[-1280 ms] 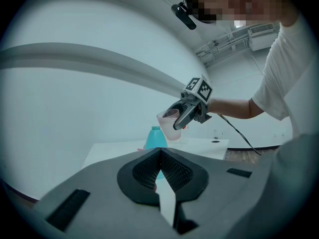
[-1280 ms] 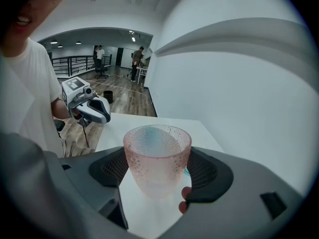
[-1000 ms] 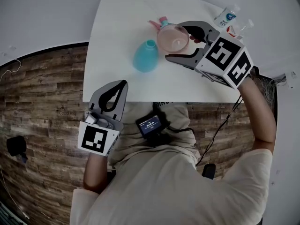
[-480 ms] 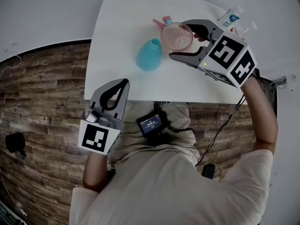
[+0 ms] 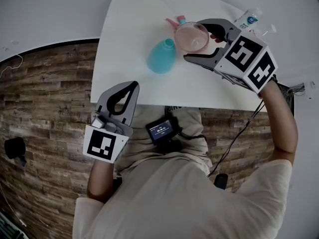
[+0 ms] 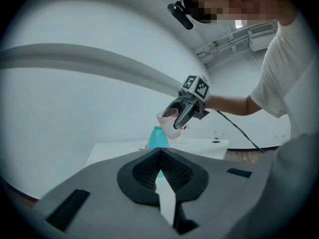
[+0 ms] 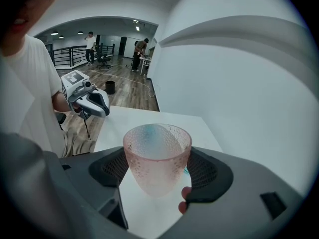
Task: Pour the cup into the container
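Note:
A pink dimpled cup [image 5: 192, 35] is held above the white table [image 5: 134, 24] with my right gripper [image 5: 193, 41] shut on its sides. In the right gripper view the cup [image 7: 157, 156] stands upright between the pads, and I cannot see any contents. A teal bottle-shaped container [image 5: 161, 58] stands on the table just left of the cup, apart from it. My left gripper [image 5: 130, 88] is shut on nothing and hangs off the table's near edge. From the left gripper view the container [image 6: 157, 136] is straight ahead, with the raised cup [image 6: 169, 123] to its right.
A small pink object with a teal cap [image 5: 173, 21] lies on the table behind the cup. A clear bottle with a blue label [image 5: 247, 18] stands at the table's far right corner. Wood floor [image 5: 50, 93] lies left of the table. Two people stand far off in the right gripper view.
The right gripper has shifted slightly right and away with the cup in it. The left gripper has stayed where it was, shut.

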### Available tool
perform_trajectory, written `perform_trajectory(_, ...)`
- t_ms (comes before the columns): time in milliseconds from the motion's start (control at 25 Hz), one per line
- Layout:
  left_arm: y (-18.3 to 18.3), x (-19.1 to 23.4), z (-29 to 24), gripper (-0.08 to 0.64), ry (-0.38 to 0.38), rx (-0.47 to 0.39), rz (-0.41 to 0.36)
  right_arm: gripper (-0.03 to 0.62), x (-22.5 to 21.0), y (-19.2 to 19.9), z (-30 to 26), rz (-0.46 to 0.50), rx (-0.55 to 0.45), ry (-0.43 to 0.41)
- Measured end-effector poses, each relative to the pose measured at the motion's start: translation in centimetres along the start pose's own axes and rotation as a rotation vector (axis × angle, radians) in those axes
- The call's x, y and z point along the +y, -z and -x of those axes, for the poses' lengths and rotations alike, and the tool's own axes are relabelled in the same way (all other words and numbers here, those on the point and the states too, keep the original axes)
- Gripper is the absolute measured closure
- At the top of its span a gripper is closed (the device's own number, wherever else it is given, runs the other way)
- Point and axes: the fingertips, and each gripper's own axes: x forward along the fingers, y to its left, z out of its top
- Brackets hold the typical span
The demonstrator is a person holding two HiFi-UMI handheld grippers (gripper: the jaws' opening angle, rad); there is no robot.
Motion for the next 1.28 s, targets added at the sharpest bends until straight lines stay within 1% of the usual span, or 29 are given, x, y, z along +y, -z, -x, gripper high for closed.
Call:
perform_trajectory(640,0.3,0.7,0.4,0.549,-0.006,-0.005,0.007,0.222,-0.7,0.0,-0.3,0.022,0.069,0.005)
perform_trajectory(880,0.6,0.9,0.4,0.549,-0.012,-0.002,0.017,0.222,-0.8,0.0,-0.6,0.060,0.114,0.022)
perform_trajectory(1280,0.8,1.0,0.6,0.549,-0.018,-0.003,0.024,0.222,-0.7,0.1,-0.8,0.076,0.147,0.021)
